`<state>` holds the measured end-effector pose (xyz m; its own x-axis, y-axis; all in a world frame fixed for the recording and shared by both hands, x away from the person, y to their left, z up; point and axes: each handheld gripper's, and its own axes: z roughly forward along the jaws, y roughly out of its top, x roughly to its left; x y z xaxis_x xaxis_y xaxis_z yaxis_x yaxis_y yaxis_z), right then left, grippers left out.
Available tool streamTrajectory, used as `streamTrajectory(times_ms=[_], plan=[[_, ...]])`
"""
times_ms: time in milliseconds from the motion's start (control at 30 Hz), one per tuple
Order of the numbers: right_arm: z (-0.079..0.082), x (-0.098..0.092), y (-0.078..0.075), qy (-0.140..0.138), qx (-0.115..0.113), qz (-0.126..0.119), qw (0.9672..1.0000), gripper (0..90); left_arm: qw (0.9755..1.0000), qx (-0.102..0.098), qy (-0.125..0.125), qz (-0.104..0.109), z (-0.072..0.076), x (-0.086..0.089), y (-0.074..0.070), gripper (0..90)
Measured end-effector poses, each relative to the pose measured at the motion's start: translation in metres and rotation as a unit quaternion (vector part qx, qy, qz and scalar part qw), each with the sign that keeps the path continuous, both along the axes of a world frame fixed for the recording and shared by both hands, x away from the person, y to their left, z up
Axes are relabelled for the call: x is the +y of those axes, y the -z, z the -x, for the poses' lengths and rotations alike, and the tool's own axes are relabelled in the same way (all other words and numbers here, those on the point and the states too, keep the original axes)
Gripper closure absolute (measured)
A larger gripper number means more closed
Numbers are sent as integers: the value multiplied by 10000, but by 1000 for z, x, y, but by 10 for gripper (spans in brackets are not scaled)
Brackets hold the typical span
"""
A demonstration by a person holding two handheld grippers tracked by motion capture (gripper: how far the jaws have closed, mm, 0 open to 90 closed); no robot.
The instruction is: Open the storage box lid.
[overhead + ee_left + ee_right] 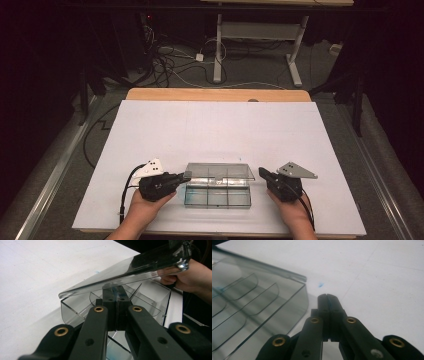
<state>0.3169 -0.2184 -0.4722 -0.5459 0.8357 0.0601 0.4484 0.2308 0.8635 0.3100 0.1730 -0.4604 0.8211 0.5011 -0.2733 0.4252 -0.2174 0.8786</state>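
High view: I have a clear plastic box point(218, 192) sitting on the white counter point(220, 130) near the front edge, between my two tools. The box is split into small compartments by clear dividers, and its lid point(220, 171) is lifted partway, tilted up over the back of the box.

My left tool point(186, 175) comes in from the left and its tip is at the left end of the box, right by the corner where the lid meets the wall. In the left gripper view the jaws are pressed together with nothing between them, and the closed tip point(115, 293) pokes in under the raised lid point(125, 270), above the box's near wall point(75, 311). Whether the tip actually bears on the underside of the lid I cannot tell. Past the far end of the lid I can see the other hand point(186, 280).

My right tool point(261, 172) sits just off the right end of the box, near it but apart. In the right gripper view its jaws are also closed tight on nothing, with the tip point(327, 298) over bare counter point(374, 277), just beside the rounded corner of the box point(262, 307). A small blue mark point(320, 285) shows on the counter just ahead of the tip.
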Motion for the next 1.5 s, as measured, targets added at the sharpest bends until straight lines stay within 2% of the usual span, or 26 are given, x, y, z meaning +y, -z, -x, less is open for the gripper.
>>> streamTrajectory(times_ms=[200,267,333,433,500,833,1067,1167,1500], plan=[[-17,3,1,176,31,2,9998,900,9999,-106,-36,-57,-3,-2,-2,875],[-22,6,0,180,21,-18,9998,900,10000,-91,-39,-5,-4,-1,-2,875],[-25,9,-2,85,-28,-29,10000,900,10000,-62,-50,49,-5,-1,-2,875],[-29,11,-5,-61,-149,-179,9997,900,9999,-27,-34,154,-7,-1,-1,875],[-31,14,-8,-102,-221,-182,9995,900,9999,-76,-47,103,-8,-1,-2,875],[-34,17,-15,-135,-402,-248,9988,900,9999,-139,-95,-15,-12,-10,-3,875],[-34,14,-20,-134,-401,-380,9984,900,9998,-148,-92,-79,-13,-12,-2,875],[-34,15,-22,-166,-417,-359,9984,900,9998,-158,-84,-132,-13,-14,-3,875],[-34,19,-34,-265,-607,-420,9969,900,9998,-144,-162,-32,-17,-14,-3,875]])
